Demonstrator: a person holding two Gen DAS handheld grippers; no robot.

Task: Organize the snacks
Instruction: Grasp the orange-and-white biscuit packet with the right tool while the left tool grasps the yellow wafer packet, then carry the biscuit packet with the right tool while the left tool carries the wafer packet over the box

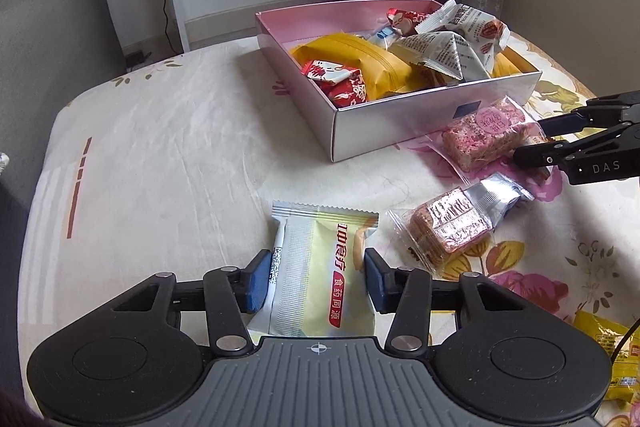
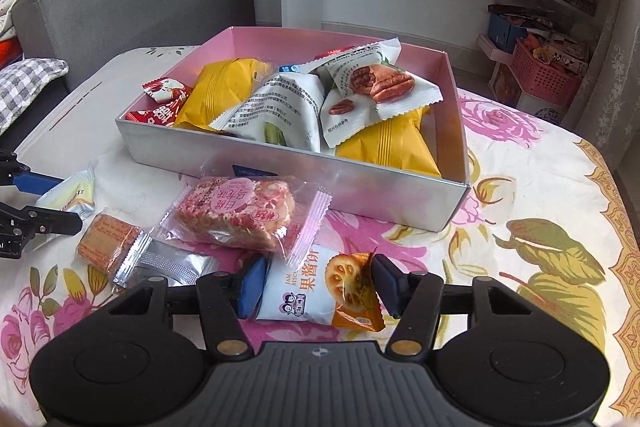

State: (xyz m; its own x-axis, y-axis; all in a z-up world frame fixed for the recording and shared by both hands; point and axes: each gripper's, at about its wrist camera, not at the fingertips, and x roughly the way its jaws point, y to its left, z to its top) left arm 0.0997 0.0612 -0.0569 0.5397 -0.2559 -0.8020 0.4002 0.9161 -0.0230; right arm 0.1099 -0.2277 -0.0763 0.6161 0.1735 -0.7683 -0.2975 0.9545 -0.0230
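left gripper: clamps pale-yellow packet | right gripper: clamps jam biscuit packet | box: ahead of both, right nearer

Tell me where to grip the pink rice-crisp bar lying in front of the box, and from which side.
Grip the pink bar across the solid block, not the flat crimped end seals, which would likely slip. It lies flat on the tablecloth, its far edge close to the box wall, so come from above, pads on the two long sides. The brown wafer pack beside it leaves little room for a low sideways approach.
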